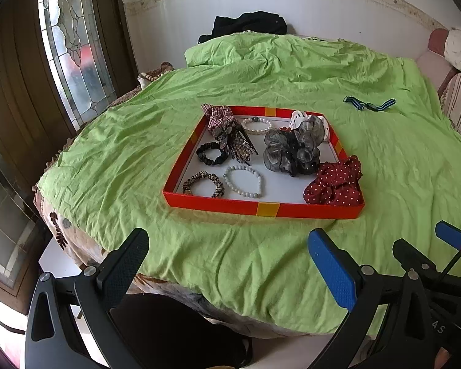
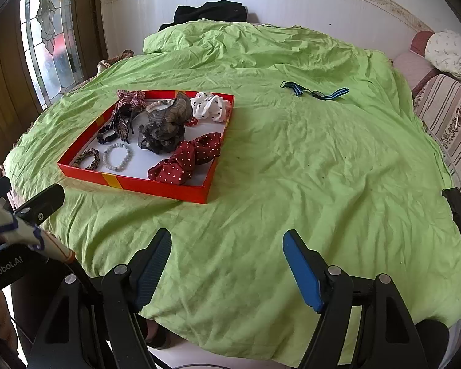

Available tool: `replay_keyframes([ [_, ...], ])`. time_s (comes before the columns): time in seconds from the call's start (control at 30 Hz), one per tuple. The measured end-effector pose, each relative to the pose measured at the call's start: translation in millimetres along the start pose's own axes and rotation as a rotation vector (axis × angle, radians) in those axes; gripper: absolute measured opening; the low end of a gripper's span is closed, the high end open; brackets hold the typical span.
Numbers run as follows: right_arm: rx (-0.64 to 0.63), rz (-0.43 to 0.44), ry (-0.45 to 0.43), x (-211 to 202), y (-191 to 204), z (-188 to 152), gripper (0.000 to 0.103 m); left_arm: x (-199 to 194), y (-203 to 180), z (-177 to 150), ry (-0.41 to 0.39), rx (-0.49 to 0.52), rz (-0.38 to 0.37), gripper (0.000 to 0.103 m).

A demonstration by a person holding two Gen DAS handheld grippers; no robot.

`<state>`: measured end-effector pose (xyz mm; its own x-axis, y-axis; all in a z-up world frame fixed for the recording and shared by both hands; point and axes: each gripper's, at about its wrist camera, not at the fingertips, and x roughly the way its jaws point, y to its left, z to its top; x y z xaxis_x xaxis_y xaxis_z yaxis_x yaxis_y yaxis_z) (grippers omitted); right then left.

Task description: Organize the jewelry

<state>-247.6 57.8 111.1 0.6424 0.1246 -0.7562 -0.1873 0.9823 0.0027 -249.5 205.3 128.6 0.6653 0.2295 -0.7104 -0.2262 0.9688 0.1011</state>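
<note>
A red tray (image 1: 218, 204) (image 2: 166, 191) sits on the green cloth. It holds a grey bead bracelet (image 1: 243, 181) (image 2: 117, 156), a pearl bracelet (image 1: 256, 125), a leopard scrunchie (image 1: 203, 184) (image 2: 87, 159), a black scrunchie (image 1: 211, 153), a grey gauze scrunchie (image 1: 292, 150) (image 2: 164, 126), a red dotted scrunchie (image 1: 335, 183) (image 2: 187, 156), a white dotted one (image 2: 210, 106) and a plaid bow (image 1: 216, 115). A blue striped watch strap (image 1: 368, 104) (image 2: 315, 90) lies apart at the far right. My left gripper (image 1: 227, 261) and right gripper (image 2: 227, 264) are open and empty, near the front edge.
The green cloth (image 2: 292, 169) covers a round table. A black garment (image 1: 249, 24) lies at the far edge. A glass door (image 1: 70, 46) is at the left, a striped sofa (image 2: 445, 113) at the right. A black object (image 2: 458, 212) sits at the cloth's right edge.
</note>
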Motion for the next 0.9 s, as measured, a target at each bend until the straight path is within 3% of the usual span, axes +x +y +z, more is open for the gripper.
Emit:
replay_keyframes([
  [0.9,-0.007,0.018,-0.014,-3,8,-1,0.080,11,5,-6,0.055,-0.024,-0.025,0.103],
])
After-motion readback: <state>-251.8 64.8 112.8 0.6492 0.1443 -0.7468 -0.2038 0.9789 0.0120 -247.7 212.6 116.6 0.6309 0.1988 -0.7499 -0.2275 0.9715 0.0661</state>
